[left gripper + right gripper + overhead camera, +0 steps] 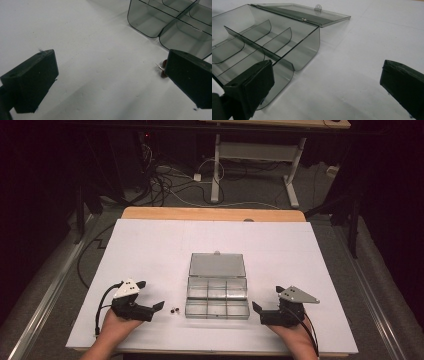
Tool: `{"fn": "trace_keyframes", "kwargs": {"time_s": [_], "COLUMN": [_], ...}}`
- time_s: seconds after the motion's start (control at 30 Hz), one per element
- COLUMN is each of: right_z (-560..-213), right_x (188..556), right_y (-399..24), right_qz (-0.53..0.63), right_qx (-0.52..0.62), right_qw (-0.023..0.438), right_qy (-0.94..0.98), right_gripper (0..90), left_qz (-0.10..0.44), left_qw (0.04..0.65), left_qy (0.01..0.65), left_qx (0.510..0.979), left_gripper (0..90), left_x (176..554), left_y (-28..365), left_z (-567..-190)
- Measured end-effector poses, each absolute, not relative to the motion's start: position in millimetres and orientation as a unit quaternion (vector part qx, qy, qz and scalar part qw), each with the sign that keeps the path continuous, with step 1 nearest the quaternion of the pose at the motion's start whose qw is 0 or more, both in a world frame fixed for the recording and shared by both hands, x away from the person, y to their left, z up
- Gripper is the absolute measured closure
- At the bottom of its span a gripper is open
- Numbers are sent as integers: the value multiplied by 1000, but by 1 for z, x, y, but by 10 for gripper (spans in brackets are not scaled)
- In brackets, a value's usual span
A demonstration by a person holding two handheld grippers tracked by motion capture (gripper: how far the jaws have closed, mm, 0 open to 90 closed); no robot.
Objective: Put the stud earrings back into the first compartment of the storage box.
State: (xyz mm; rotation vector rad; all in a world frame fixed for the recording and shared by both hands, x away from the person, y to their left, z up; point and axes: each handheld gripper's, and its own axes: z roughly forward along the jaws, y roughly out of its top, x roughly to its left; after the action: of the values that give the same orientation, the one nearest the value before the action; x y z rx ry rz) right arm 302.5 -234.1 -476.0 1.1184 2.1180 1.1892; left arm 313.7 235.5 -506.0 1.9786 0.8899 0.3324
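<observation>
A clear plastic compartment box (pixel 217 295) lies open in the middle of the white table, its lid (pixel 217 265) folded flat behind it; its compartments look empty. Two tiny dark parts (pixel 174 310) lie just left of the box's front corner. My left gripper (pixel 150 295) rests open to their left; in the left gripper view one small part with a metal pin (pixel 162 68) peeks out beside my right-hand jaw, with the box (pixel 175 22) beyond. My right gripper (pixel 268 298) stands open just right of the box (pixel 262 45), nothing between its jaws.
A white sheet (pixel 150 250) covers the wooden table (pixel 210 213). Beyond the far edge lie cables (pixel 165 180) on the floor and the legs of another desk (pixel 216 165). Open white surface stretches to the left, right and behind the box.
</observation>
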Motion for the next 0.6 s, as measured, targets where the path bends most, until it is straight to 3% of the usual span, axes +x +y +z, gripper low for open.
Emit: {"fn": "trace_keyframes", "kwargs": {"time_s": [0.6], "right_z": [-446], "right_x": [287], "right_y": [-197], "right_qz": [490], "right_qx": [342], "right_qw": [210], "right_qy": [774], "right_gripper": [3], "left_qz": [122], "left_qw": [477], "left_qy": [364], "left_qx": [791], "left_gripper": [0], "left_x": [314], "left_y": [240], "left_z": [-507]}}
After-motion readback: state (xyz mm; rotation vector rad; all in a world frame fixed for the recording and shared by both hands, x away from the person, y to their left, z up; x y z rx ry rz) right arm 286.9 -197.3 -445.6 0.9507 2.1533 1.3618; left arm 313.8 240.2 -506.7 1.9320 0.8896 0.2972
